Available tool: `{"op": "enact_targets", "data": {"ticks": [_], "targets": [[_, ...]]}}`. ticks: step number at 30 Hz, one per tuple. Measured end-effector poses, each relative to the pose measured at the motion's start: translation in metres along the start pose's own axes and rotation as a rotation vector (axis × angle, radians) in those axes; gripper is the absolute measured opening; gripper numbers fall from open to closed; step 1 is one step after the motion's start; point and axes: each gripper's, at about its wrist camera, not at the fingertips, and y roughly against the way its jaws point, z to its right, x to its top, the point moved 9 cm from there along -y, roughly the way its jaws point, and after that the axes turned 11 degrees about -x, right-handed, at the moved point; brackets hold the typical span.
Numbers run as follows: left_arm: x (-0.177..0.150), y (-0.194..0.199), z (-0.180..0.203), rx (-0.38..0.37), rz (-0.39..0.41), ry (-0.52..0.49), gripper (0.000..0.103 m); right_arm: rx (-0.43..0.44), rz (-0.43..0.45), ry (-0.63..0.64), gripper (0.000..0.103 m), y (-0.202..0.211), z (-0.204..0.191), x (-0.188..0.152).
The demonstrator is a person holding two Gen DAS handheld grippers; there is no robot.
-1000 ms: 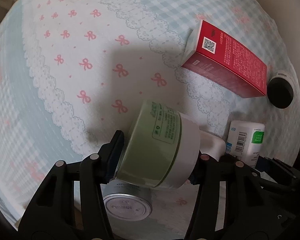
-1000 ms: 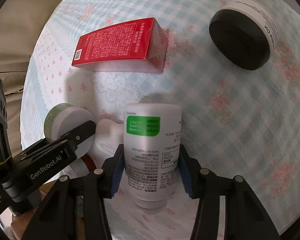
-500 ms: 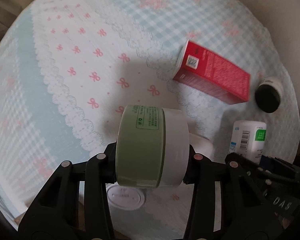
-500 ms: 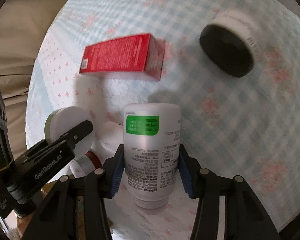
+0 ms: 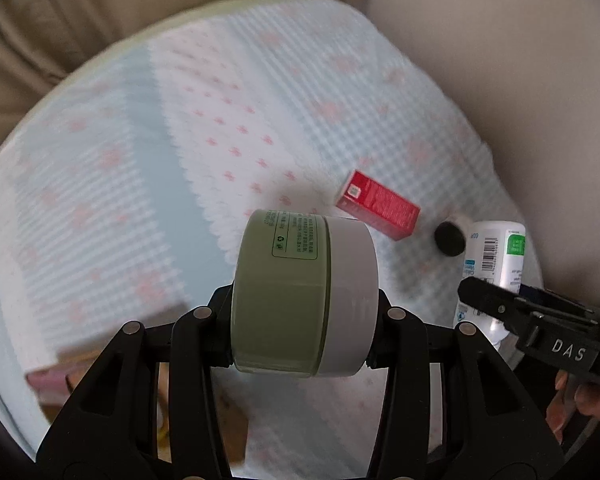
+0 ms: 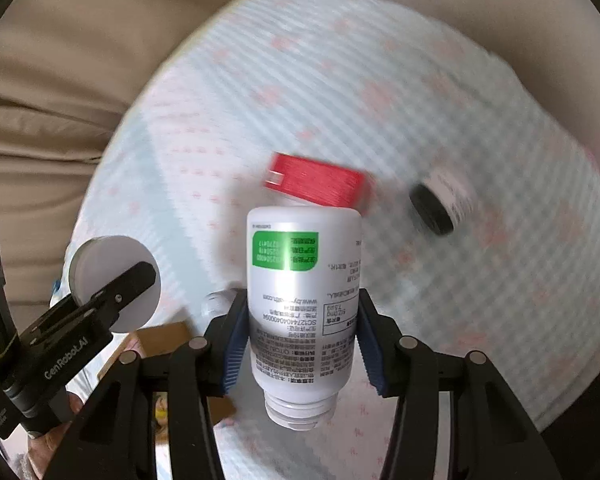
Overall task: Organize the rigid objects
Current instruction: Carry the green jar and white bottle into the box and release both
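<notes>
Left gripper (image 5: 304,332): fingers closed on the green jar (image 5: 300,296), pinching it across its two flat ends; jar lay on its side, white lid end to the right, green body to the left.
Green jar position: lifted clear above the patterned cloth (image 5: 148,184), near centre of left wrist view; in the right wrist view it showed at far left as a white round face (image 6: 114,280) with one black finger across it.
Right gripper (image 6: 302,344): blue-padded fingers (image 6: 234,344) clamped on both sides of the white bottle (image 6: 304,292); bottle mouth toward the camera, no cap on the threaded neck, green label patch on upper body.
White bottle position: held up off the cloth; in left wrist view seen at right edge (image 5: 496,256), behind a black finger marked DAS.
Red box (image 5: 378,210): lying flat on the cloth, far of the jar and to the right; blurred in right wrist view (image 6: 320,184), just beyond the bottle base.
Black-lidded jar (image 5: 449,239): on its side on the cloth, just right of the red box, not touching; in right wrist view (image 6: 436,208) the white body and black lid showed, blurred.
Surface: round, covered with pale blue check cloth with pink bows; motion blur heavy.
Background: beige cushion (image 6: 60,80) behind the surface.
Near edge: brown cardboard (image 6: 168,332) below the cloth, detail unclear.
</notes>
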Motion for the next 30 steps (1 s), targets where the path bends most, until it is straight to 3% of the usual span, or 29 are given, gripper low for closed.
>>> {"op": "enact_targets", "data": {"ticks": [4,7,15,23,30], "targets": [[-0.016,0.058,-0.015,0.004,0.092,0.095,0.040,0.020,0.042,0.111,0.046,0.047,-0.036,-0.003],[-0.037,0.103,-0.039,0.053,0.147,0.155,0.040,0.063,0.075,0.218,0.046,0.075,-0.072,-0.011],[-0.122,0.187,-0.127,0.129,0.242,0.350,0.040,0.139,0.088,0.447,0.046,0.093,-0.172,-0.058],[-0.192,0.205,-0.217,0.127,0.206,0.406,0.040,0.150,0.069,0.523,0.046,0.080,-0.251,-0.115],[-0.225,0.177,-0.275,0.087,0.125,0.384,0.040,0.087,0.042,0.483,0.046,0.048,-0.296,-0.153]]}}
